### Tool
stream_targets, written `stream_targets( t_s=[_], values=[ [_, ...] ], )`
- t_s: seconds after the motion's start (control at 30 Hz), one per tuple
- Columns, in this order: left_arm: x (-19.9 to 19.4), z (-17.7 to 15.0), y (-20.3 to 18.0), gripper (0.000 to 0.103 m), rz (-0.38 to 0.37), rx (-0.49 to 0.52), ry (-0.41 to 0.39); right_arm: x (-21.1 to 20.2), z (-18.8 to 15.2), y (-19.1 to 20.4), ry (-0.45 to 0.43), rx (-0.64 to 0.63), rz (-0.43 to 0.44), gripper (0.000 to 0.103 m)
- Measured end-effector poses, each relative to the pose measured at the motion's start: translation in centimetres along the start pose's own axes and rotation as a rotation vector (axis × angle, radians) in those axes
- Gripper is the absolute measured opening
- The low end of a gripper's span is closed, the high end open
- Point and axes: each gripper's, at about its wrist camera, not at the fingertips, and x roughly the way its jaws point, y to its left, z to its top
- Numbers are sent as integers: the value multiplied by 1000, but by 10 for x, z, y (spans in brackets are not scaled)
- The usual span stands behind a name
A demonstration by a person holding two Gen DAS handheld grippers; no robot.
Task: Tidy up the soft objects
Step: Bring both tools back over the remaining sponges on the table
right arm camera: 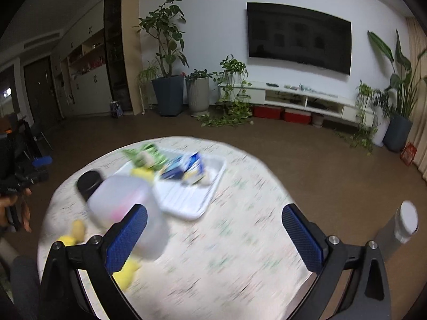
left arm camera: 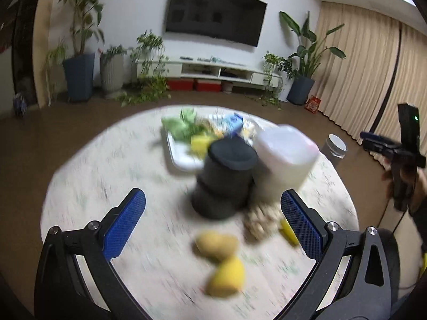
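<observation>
On the round, pale speckled table (left arm camera: 88, 176) the soft things lie blurred by motion, so only colours and rough shapes can be read. In the left wrist view a tan, potato-shaped soft toy (left arm camera: 216, 244) lies just in front of the left gripper (left arm camera: 213, 221), with a lemon-yellow rounded soft toy (left arm camera: 226, 277) touching it at about 5 o'clock. A mottled beige, lumpy soft object (left arm camera: 260, 222) sits at 3 o'clock from the tan toy, beside a small yellow piece (left arm camera: 288, 231) that lies against the inner side of the right-hand blue pad. Beyond them a dark cylindrical container (left arm camera: 222, 178) with an open top stands next to a translucent white plastic tub (left arm camera: 287, 157). At 12 o'clock from these, a white rectangular tray (left arm camera: 181, 157) holds a heap of green, yellow and blue soft items (left arm camera: 202, 128). The left gripper's blue-padded fingers are spread wide with nothing between them. In the right wrist view the right gripper (right arm camera: 214, 228) is likewise spread and empty, hovering over bare tabletop; the white tub stands at its 9 o'clock, partly behind the left pad, and the tray lies at about 11 o'clock. A metal cylindrical bin (right arm camera: 397, 229) stands on the floor at 3 o'clock.
</observation>
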Motion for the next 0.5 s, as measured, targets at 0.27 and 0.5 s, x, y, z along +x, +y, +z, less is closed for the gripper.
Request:
stream_targets(
  t_s=[0.27, 0.5],
  values=[
    [-22, -55, -25, 103, 36, -51, 56, -13, -73, 63, 46, 77, 27, 103],
    [-20, -91, -50, 103, 73, 3, 111, -6, -122, 107, 107, 104, 15, 103]
  ],
)
